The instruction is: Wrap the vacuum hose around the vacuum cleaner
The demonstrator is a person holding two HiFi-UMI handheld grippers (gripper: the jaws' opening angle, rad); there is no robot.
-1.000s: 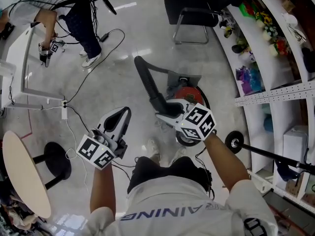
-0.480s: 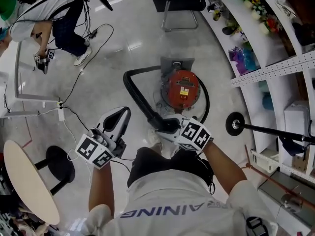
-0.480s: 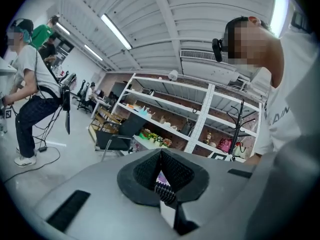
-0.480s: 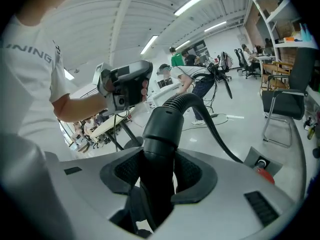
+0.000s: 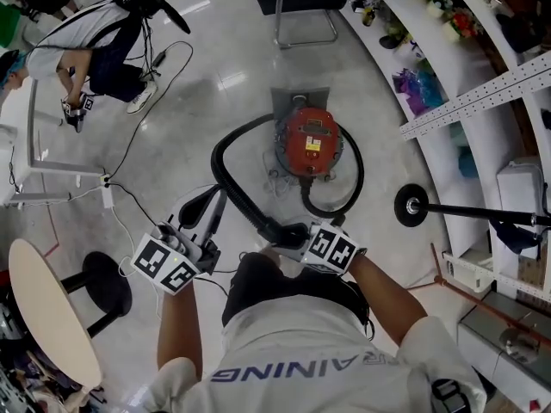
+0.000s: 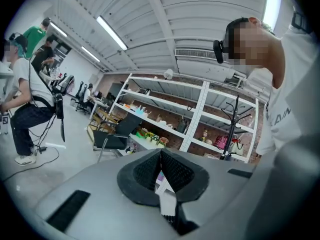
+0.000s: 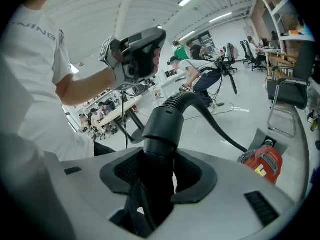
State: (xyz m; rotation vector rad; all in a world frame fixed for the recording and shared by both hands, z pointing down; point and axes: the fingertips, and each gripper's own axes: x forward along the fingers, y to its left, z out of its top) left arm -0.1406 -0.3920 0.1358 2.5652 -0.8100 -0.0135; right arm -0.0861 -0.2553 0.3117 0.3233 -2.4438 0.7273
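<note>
The red vacuum cleaner [image 5: 310, 140] stands on the floor ahead of me, and it shows at the lower right of the right gripper view [image 7: 263, 162]. Its black hose [image 5: 225, 175] bows out round the cleaner's left side and runs back toward me. A second bend of hose [image 5: 353, 179] lies on the cleaner's right. My right gripper [image 5: 291, 233] is shut on the hose's rigid black cuff [image 7: 162, 126], close in front of my body. My left gripper [image 5: 209, 200] hangs left of the hose, apart from it. Its pads [image 6: 172, 171] meet at the tip with nothing between them.
A black chair [image 5: 301, 3] stands beyond the cleaner. Shelving [image 5: 482, 93] lines the right side. A black disc on a long pole [image 5: 413, 205] lies at the right. At left are a round table [image 5: 39, 308], a stool [image 5: 103, 286], floor cables [image 5: 129, 192] and another person [image 5: 86, 46].
My right gripper has pulled the hose cuff back toward my body and lower. The hose now bows in a wider loop left of the cleaner. The cleaner lies farther ahead of the grippers.
</note>
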